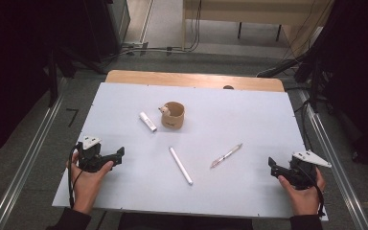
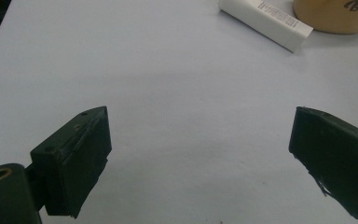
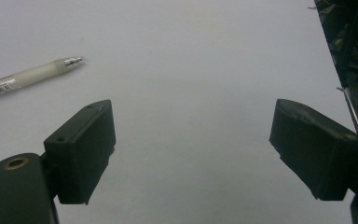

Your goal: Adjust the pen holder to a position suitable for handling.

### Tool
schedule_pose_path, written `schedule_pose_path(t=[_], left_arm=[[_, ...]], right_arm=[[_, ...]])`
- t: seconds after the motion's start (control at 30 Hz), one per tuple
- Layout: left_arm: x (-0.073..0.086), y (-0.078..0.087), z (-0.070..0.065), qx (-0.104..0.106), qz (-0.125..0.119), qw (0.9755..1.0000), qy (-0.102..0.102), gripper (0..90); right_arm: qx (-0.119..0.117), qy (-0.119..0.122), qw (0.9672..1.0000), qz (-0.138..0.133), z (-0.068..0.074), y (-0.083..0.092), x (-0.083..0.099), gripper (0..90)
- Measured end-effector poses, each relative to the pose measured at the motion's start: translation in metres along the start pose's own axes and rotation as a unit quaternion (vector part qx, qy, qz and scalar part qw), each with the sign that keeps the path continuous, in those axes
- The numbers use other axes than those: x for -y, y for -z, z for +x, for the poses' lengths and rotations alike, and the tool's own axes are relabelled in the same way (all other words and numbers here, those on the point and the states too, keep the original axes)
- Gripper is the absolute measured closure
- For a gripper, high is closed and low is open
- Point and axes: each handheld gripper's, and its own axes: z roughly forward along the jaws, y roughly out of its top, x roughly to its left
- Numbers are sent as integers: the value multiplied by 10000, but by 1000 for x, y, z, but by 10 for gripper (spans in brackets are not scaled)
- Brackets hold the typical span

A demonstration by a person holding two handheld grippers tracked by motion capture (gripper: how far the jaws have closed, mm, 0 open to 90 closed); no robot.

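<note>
White table (image 1: 249, 124) holds a pen (image 1: 226, 155) near the right gripper (image 1: 271, 165); both the right and the left gripper (image 1: 120, 154) gape wide and empty; come down straight over it.

Lab: white table (image 1: 249, 110), floor rails (image 1: 19, 163), trailing cables (image 1: 172, 48).

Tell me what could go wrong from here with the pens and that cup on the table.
The slim pen and the white marker lie flat on the smooth table, so either open gripper might roll them away. The white stick lies right beside the cup; reaching for it could nudge the cup.
</note>
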Motion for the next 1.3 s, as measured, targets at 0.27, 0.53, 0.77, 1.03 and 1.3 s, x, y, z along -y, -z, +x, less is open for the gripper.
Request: schedule_pose_path(t=[0.27, 0.53, 0.77, 1.03, 1.3], left_arm=[[-11, -6, -7, 130, 12, 9998, 136, 63], [-18, -15, -15, 163, 29, 9996, 214, 64], [-31, -23, -22, 288, -5, 9993, 218, 98], [-49, -35, -34, 451, 15, 9987, 240, 101], [-66, -48, -46, 502, 18, 9984, 261, 118]], right_arm=[[-40, 29, 10000, 20, 0, 0, 0, 127], [-49, 34, 10000, 45, -2, -4, 0, 127], [-80, 35, 9999, 100, 0, -6, -1, 127], [-91, 2, 9998, 164, 0, -9, -1, 127], [-107, -1, 9998, 185, 0, -9, -1, 127]])
